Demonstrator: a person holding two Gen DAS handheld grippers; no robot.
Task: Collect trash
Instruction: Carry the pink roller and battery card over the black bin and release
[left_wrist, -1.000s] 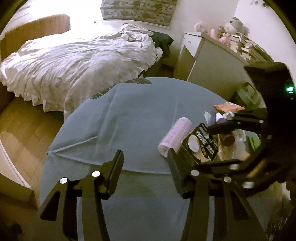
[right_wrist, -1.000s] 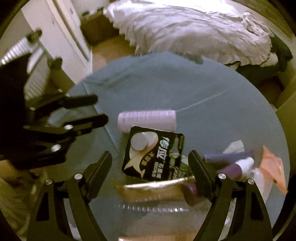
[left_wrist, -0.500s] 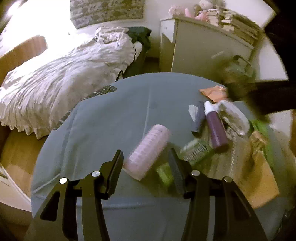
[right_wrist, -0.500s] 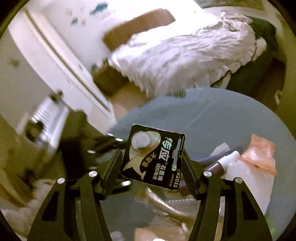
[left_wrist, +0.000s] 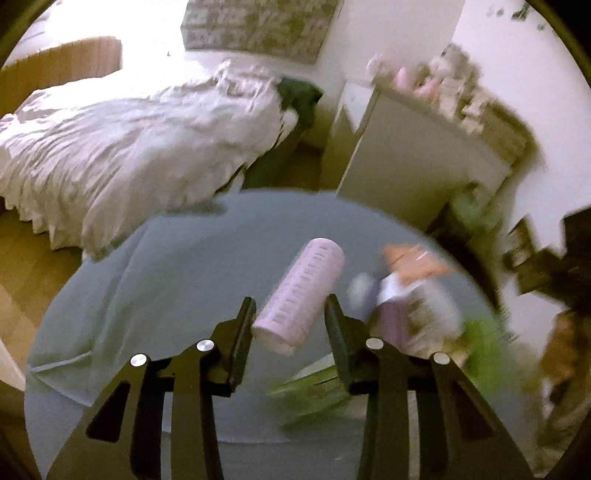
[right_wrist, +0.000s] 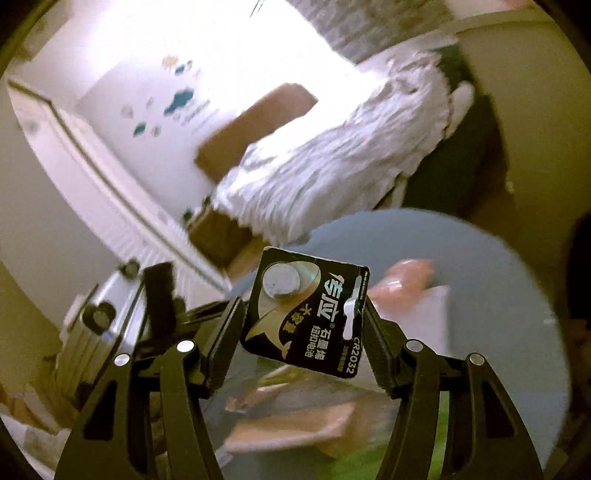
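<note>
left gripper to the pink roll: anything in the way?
Nothing visible. The pink roll lies on the grey tablecloth with its near end already between the fingers of the left gripper, whose jaws are closing on it. The green wrapper lies lower in the view, under the gripper.

A glossy black card battery pack (right_wrist: 306, 314) holds a dull metal coin cell. Matt blue cloth covers the worktop (left_wrist: 177, 280). A ridged pale pink roll (left_wrist: 299, 299) looks papery. The bed (left_wrist: 129, 147) wears crumpled white fabric.
</note>
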